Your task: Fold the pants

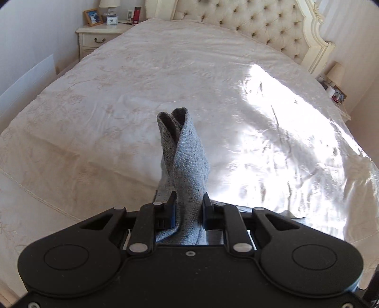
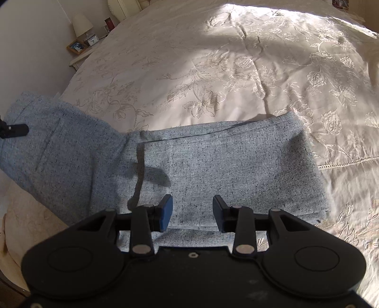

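Across the bed (image 2: 236,59), pants (image 2: 213,165) lie sideways; left end lifted

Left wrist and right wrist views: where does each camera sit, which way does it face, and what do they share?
Left wrist: behind the left tool, facing the headboard; its pads pinch the grey pants.
Right wrist: behind the right tool, angled down at the pants on the bed; jaws apart, empty.
Shared: pants, bed, nightstand picture frame and clock.
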`<state>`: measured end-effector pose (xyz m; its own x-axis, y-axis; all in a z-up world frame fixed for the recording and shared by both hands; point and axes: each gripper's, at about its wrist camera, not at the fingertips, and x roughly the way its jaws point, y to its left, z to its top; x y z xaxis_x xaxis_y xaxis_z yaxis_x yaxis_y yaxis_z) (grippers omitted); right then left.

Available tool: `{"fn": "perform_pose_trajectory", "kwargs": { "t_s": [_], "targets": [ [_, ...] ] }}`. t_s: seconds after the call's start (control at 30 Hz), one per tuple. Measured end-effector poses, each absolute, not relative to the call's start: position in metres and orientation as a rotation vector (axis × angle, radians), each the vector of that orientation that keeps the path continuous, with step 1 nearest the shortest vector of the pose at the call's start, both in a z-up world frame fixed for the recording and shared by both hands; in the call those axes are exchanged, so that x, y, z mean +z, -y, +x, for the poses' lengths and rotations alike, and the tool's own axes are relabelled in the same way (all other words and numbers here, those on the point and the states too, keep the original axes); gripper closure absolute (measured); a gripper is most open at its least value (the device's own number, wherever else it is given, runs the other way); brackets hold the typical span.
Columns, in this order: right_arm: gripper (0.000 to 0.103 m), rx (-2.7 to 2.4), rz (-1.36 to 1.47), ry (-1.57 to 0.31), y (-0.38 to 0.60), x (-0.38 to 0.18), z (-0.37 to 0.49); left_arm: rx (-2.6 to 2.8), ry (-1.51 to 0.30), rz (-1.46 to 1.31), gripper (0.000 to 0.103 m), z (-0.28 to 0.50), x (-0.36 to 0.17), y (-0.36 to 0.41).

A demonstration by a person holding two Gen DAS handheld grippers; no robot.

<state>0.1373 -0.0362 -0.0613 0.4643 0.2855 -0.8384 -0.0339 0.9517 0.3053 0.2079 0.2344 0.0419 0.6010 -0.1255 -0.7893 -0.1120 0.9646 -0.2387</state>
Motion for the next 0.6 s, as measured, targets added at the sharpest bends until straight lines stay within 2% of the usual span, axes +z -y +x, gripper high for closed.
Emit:
{"fn": "perform_pose_trajectory", "kwargs": {
  "t_s": [0.17,0.27,0.37,0.47,0.6],
  "targets": [
    [0.065,0.232,0.285,-1.056,0.094,-0.062,0.141,-0.096,-0.929,-0.235,0.079,0.221,0.039,-0.124],
    [0.065,0.232,0.289,-1.049,0.125,-0.063,0.139,-0.148,-0.954,-0.215,0.079,0.233,0.013,-0.059],
    [0.065,0.218,0.295,-1.055,0.154,-0.068,0.137,-0.184,-1.043,-0.169,0.073,0.249,-0.025,-0.003],
    [0.064,0.198,0.298,-1.078,0.176,-0.077,0.136,-0.179,-1.14,-0.148,0.071,0.26,-0.057,0.026],
    [0.064,0.183,0.309,-1.084,0.198,-0.082,0.132,-0.21,-1.179,-0.213,0.071,0.252,-0.064,0.024]
  ]
}}
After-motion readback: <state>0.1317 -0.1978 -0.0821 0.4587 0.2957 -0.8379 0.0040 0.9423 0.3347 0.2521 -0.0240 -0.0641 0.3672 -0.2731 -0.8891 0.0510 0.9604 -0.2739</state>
